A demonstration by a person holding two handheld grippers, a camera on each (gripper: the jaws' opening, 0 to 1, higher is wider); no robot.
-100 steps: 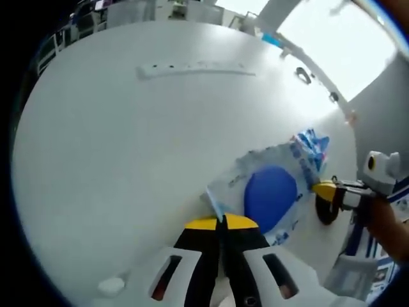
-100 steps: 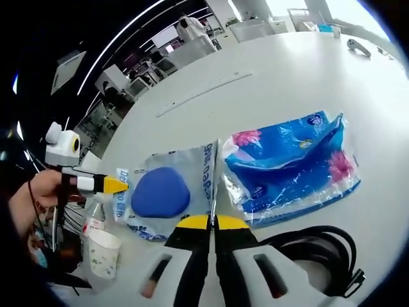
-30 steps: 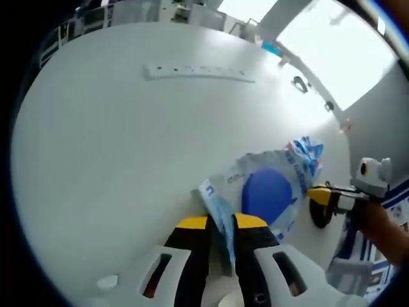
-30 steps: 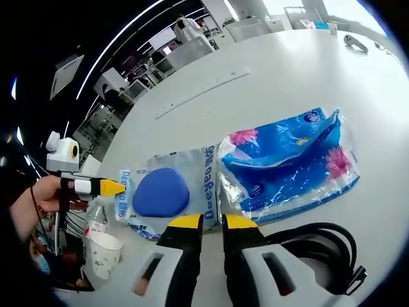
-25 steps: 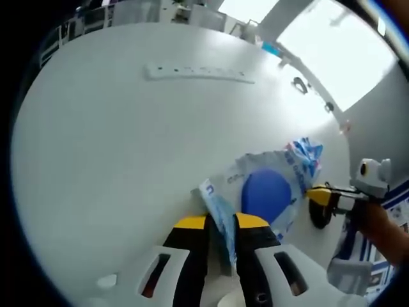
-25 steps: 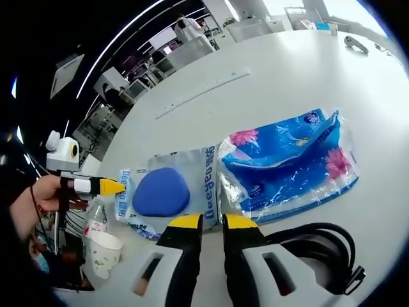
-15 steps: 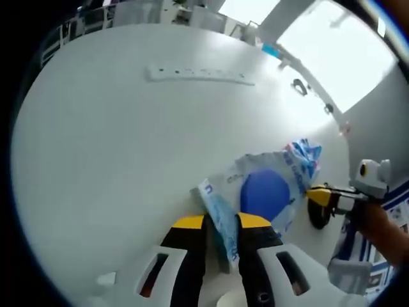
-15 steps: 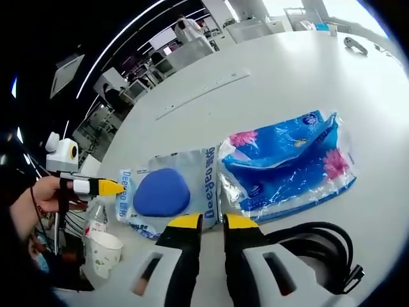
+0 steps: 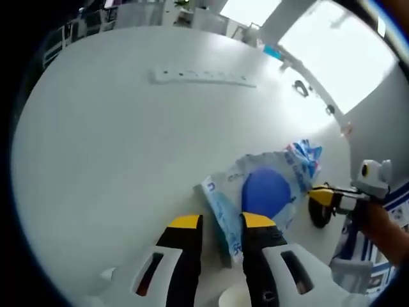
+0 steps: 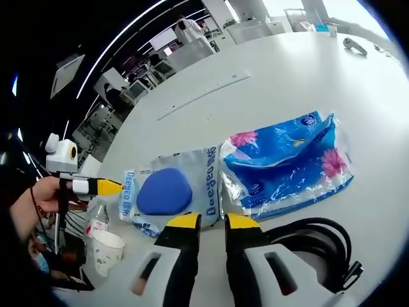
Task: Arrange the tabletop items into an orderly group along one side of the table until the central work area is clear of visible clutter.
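In the right gripper view, the pouch (image 10: 167,190) is lying on the table (image 10: 281,83) at 12 o'clock from the right gripper (image 10: 209,222), its edge touching the tissue pack (image 10: 287,167) at 2 o'clock. The cable coil (image 10: 316,245) is sitting at 4 o'clock, the paper cup (image 10: 106,248) at 8 o'clock beside a bottle (image 10: 96,220), the power strip (image 10: 203,93) far off at 12.

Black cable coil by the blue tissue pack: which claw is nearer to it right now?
Right. The right claw sits just beside the black cable coil, at the near edge of the tissue pack. The left claw is across the clear bag with the blue pad, at its far end.
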